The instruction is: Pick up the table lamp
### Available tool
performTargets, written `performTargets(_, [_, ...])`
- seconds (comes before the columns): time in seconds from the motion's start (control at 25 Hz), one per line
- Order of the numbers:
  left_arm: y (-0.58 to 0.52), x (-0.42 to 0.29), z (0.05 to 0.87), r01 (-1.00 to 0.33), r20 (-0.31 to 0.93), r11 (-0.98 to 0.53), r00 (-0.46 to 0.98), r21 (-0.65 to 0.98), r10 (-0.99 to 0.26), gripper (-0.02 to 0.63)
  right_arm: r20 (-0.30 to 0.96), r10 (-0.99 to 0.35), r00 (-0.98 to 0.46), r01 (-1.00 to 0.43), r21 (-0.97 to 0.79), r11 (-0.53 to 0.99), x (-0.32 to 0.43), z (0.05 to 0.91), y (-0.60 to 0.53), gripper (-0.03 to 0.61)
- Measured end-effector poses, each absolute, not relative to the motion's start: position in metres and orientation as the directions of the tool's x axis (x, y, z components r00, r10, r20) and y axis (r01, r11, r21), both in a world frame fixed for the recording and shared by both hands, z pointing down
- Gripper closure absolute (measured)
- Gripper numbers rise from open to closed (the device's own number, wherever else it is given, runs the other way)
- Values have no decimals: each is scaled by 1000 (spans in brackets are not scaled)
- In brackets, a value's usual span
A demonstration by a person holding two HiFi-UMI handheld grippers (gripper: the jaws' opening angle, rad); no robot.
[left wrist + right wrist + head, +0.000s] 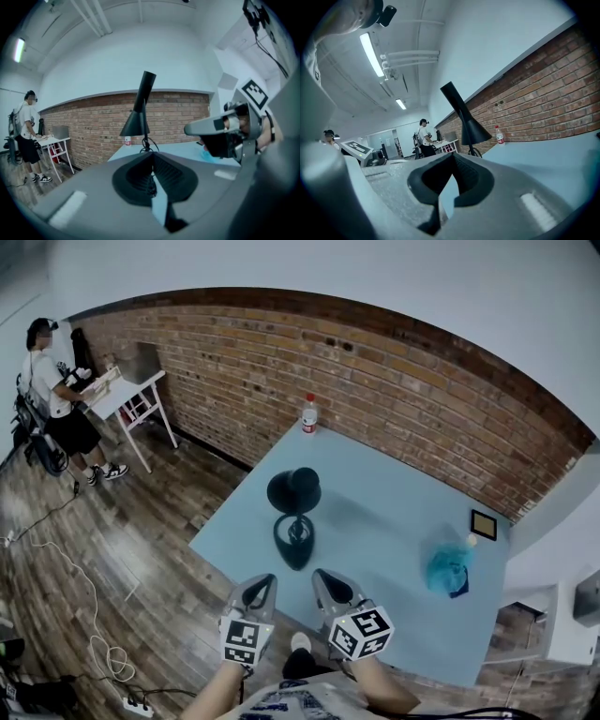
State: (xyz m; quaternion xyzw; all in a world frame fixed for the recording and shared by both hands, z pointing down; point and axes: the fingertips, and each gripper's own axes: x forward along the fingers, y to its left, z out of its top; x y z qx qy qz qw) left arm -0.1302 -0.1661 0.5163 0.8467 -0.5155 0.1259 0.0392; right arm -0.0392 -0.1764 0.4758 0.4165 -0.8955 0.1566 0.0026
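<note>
Jaws of the left gripper [151,154] are pressed together with nothing between them; those of the right gripper [452,157] are likewise closed and empty; the two grippers sit side by side at the near edge of a light-blue table [394,512], both pointing across it, and each carries one marker cube, so two cubes in all, the left cube [246,639] and the right cube [361,631]; a forearm shows behind each. Just ahead of the two tips, apart from both and touched by neither, stands the one table lamp [294,512]; it is black and upright on its oval base, its cone shade tilted on the stem, a thin loop of cord at the foot; it stands toward the table's left side in the head view. Three other things lie on that table, one of each: a clear bottle [308,414] with a red cap at the far corner against the brick wall [394,390], a crumpled teal bag [448,566] well to the lamp's right, and a small dark square frame [484,524] beyond the bag near the right edge. Farther off on the wooden floor [141,521] one person [52,395] stands at a second, white table [127,390] beside the same wall; a pale cable [89,601] trails over the boards.
</note>
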Motion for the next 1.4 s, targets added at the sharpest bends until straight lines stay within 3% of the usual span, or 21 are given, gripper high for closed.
performTargets(0.48, [-253, -121, 548, -903, 316, -428, 393, -46, -863, 621, 133, -699, -703, -703, -279, 654, -29, 483, -274, 580])
performTargets(1.16, [-271, -114, 582, -888, 383, -460, 423, -7, -821, 620, 126, -628, -768, -636, -263, 725, -37, 489, -300, 578])
performTargets(1.4, [-271, -104, 600, -870, 404, -491, 466, 45, -788, 588, 116, -583, -804, -592, -242, 769, -45, 486, -301, 577])
